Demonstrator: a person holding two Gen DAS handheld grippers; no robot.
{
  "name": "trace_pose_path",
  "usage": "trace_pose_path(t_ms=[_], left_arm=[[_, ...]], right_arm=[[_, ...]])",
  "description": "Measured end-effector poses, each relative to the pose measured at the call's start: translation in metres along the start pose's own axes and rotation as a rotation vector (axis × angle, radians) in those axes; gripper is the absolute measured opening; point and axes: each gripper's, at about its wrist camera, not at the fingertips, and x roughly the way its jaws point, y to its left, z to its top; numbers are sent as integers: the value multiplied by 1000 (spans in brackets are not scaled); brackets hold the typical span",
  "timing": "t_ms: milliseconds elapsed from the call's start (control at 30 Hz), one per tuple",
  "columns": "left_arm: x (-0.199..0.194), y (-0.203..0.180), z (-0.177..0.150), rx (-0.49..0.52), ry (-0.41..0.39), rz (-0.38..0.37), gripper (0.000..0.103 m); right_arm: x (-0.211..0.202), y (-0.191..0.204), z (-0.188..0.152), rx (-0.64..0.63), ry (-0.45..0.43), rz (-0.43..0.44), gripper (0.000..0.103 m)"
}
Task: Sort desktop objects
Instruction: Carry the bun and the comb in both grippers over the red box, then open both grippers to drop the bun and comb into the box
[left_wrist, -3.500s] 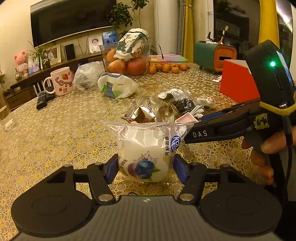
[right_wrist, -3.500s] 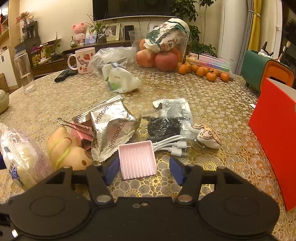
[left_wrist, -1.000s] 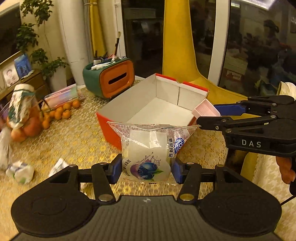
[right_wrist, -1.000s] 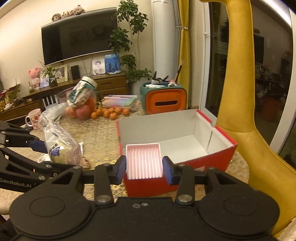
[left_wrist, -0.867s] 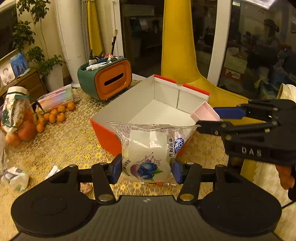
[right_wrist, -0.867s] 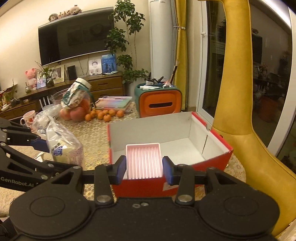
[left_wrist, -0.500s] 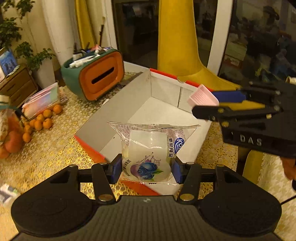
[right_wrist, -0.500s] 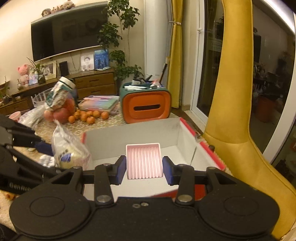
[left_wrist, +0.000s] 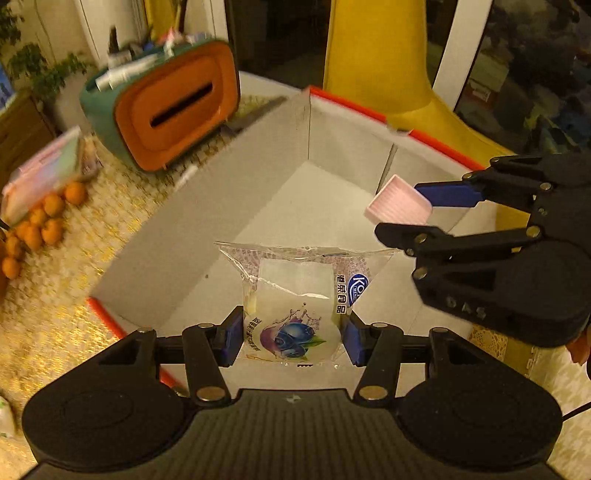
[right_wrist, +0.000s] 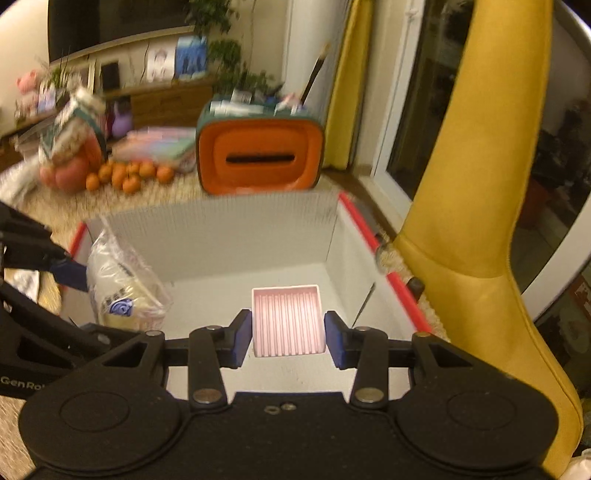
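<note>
My left gripper (left_wrist: 291, 341) is shut on a clear snack packet with a blueberry print (left_wrist: 295, 295), held over the near corner of an open red box with a white inside (left_wrist: 236, 206). My right gripper (right_wrist: 289, 334) is shut on a small pink ribbed box (right_wrist: 286, 317), hanging over the box's floor (right_wrist: 295, 373). In the left wrist view the right gripper (left_wrist: 400, 210) and its pink box (left_wrist: 399, 199) hover at the right above the red box. In the right wrist view the snack packet (right_wrist: 122, 288) and the left gripper's fingers (right_wrist: 70, 273) show at the left.
An orange and teal tissue holder (right_wrist: 258, 155) with pens stands just behind the red box. Small oranges (right_wrist: 125, 173), a fruit container and a flat pastel case lie further left on the gold tablecloth (left_wrist: 55, 295). A yellow chair back (right_wrist: 472, 184) rises close on the right.
Both grippers have moved forward and down with their loads, from beside the red box to over its open inside. The box now fills the middle of both views. Both grips are unchanged.
</note>
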Motion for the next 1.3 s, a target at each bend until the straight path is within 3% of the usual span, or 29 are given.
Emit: trace_pose_path(t_ms=[333,633,833,1033,1300], left_arm=[[40,13,9,-23,110,20,53],[62,22,12,-45,172,2,53],[64,24,14,-53,168,-8,54],[62,25,14,-51,157,4,61],[39,28,12,-87,105,-25,62]], right_arm=[[49,-11,2,4,176,54,41],[58,-3,-2,-83,228,61,41],[60,-1,-4,-124,259,66,41],[61,1,-5,-142,272,82,43],[47,2,0,-137,225,96,59]])
